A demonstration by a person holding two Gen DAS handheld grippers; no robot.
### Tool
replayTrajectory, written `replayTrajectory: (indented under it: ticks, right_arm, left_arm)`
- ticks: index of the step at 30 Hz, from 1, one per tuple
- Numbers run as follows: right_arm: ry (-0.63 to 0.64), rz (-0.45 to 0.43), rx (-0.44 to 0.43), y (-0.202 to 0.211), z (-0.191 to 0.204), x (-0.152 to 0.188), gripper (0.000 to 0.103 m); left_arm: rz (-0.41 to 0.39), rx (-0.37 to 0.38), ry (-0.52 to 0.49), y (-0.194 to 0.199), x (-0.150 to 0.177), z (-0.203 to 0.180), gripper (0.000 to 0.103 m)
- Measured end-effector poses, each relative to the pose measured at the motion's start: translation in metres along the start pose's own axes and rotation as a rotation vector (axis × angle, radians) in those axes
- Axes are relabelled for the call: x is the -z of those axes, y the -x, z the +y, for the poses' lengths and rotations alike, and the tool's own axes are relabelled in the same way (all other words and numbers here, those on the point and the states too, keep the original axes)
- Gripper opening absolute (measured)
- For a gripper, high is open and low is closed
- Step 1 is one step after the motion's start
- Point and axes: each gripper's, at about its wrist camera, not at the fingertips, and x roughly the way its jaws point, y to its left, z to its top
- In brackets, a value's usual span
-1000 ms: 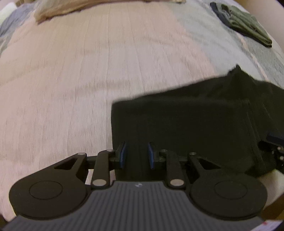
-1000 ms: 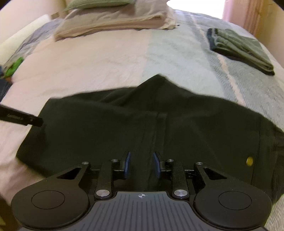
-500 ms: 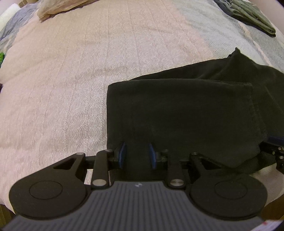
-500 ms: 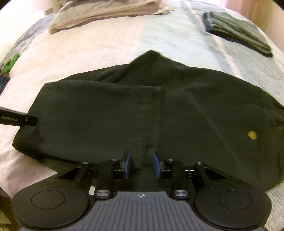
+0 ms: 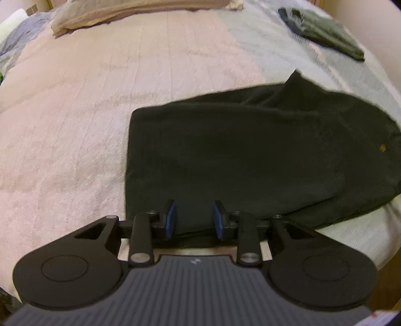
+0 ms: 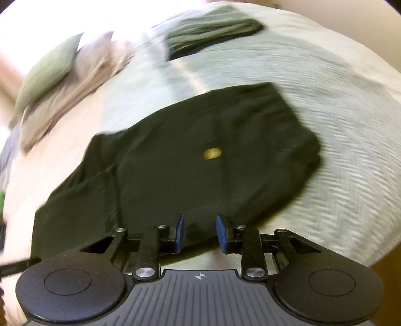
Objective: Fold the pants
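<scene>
Black pants lie folded over on the bed, with a small yellow spot near the right end. My left gripper is open at the near edge of the pants' left end, with cloth showing between its blue pads and nothing clamped. In the blurred right wrist view the same pants spread out ahead, the yellow spot at their middle. My right gripper is open at the near edge of the pants, holding nothing.
The bedspread is pink on the left and grey-green on the right. A folded olive garment lies at the far right. Pillows sit at the head of the bed. The bed's near edge is just below the grippers.
Both grippers have pulled back from the pants. The right one has swung toward the waist end, its view now tilted and blurred. The pants lie still, folded.
</scene>
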Motion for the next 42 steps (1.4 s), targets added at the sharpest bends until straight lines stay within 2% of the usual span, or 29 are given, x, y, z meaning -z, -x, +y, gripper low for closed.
replayTrajectory:
  ticks: [3, 6, 8, 11, 20, 27, 32, 36, 38, 40, 42]
  right_arm:
    - [-0.08, -0.007, 0.039, 0.007, -0.028, -0.008, 0.03]
    - [-0.192, -0.028, 0.015, 0.013, -0.053, -0.011, 0.038]
    - [-0.243, -0.039, 0.008, 0.018, -0.067, -0.012, 0.04]
    - [-0.269, -0.026, 0.021, 0.016, -0.078, -0.013, 0.04]
    - [-0.302, -0.042, 0.008, 0.017, -0.093, -0.017, 0.045]
    - [-0.31, -0.067, 0.038, 0.016, -0.095, -0.025, 0.047]
    - [-0.268, -0.092, 0.109, 0.018, -0.096, -0.035, 0.047]
    - [-0.248, -0.1, 0.163, 0.018, -0.093, -0.041, 0.048]
    - [-0.232, -0.096, 0.19, 0.015, -0.087, -0.042, 0.048]
    - [-0.211, -0.089, 0.203, 0.011, -0.08, -0.044, 0.048]
    - [-0.201, -0.084, 0.222, 0.007, -0.075, -0.046, 0.048]
  left_arm:
    - [-0.031, 0.025, -0.001, 0.004, -0.002, -0.009, 0.026]
    - [-0.041, 0.053, -0.002, 0.003, -0.002, -0.02, 0.027]
    - [-0.019, 0.048, -0.003, -0.007, 0.001, -0.027, 0.027]
    - [0.028, 0.015, 0.01, -0.023, 0.007, -0.031, 0.027]
    - [-0.033, 0.014, 0.024, 0.004, 0.004, -0.035, 0.027]
    - [-0.046, 0.016, 0.103, 0.017, -0.001, 0.0, 0.032]
    - [-0.04, 0.031, 0.141, 0.011, -0.007, 0.047, 0.044]
    - [-0.011, 0.099, 0.211, -0.007, -0.017, 0.087, 0.056]
    - [0.003, 0.139, 0.246, -0.022, -0.022, 0.105, 0.059]
    - [0.022, 0.209, 0.283, -0.035, -0.023, 0.122, 0.059]
    - [0.061, 0.317, 0.356, -0.053, -0.026, 0.138, 0.059]
